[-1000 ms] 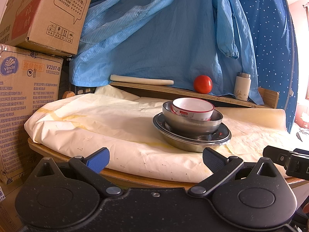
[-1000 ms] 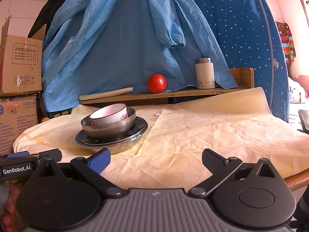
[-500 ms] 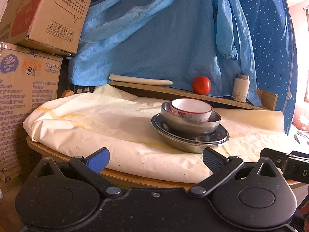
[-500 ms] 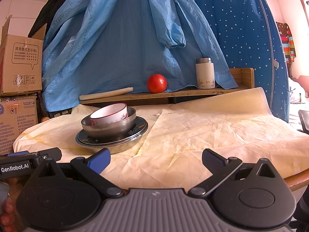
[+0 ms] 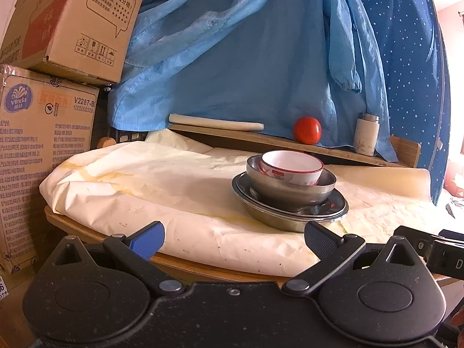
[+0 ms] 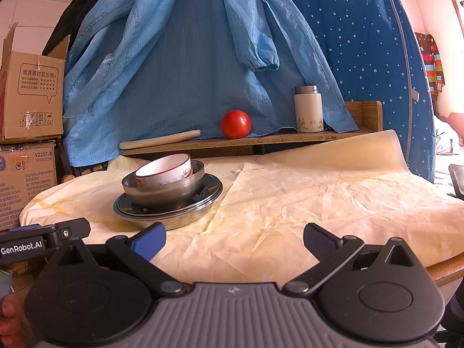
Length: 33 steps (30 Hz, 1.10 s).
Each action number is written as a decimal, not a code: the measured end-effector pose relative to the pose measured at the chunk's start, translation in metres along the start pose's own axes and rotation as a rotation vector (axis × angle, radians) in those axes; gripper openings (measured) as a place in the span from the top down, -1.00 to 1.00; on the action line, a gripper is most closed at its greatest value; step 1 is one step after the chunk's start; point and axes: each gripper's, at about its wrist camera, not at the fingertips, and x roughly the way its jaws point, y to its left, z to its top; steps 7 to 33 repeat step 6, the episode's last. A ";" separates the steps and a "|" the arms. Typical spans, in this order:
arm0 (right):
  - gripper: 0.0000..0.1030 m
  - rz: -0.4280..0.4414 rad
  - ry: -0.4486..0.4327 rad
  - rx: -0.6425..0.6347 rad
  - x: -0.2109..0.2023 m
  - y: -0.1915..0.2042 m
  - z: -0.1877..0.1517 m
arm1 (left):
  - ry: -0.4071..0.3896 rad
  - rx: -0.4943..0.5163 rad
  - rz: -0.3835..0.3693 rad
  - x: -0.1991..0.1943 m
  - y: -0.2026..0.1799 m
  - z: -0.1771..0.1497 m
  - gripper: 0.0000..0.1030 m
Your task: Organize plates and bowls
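A white bowl with a red rim (image 5: 291, 166) (image 6: 164, 170) sits tilted inside a steel bowl (image 5: 290, 192) (image 6: 165, 190), which rests on stacked steel plates (image 5: 293, 213) (image 6: 171, 213) on the paper-covered round table (image 5: 145, 185) (image 6: 304, 197). My left gripper (image 5: 233, 236) is open and empty at the table's near edge, in front and left of the stack. My right gripper (image 6: 235, 239) is open and empty at the near edge, to the right of the stack. Each gripper's body shows at the edge of the other's view.
A wooden shelf (image 6: 261, 140) behind the table holds a red tomato (image 5: 307, 130) (image 6: 235, 123), a white thermos (image 5: 366, 134) (image 6: 308, 108) and a rolling pin (image 5: 216, 122) (image 6: 159, 140). Cardboard boxes (image 5: 43, 133) (image 6: 26, 145) stand at the left. Blue cloth (image 5: 246, 58) hangs behind.
The left gripper has drifted slightly back and down; the stack sits a little lower and left in its view. The right gripper and the dishes have not moved.
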 end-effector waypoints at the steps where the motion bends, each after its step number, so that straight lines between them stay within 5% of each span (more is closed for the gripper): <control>1: -1.00 0.000 0.000 0.000 0.000 0.000 0.000 | 0.001 0.001 -0.002 0.000 0.000 0.000 -0.98; 33: -1.00 0.006 -0.001 0.004 0.000 -0.002 0.000 | 0.006 0.027 0.002 0.003 -0.003 0.004 -0.98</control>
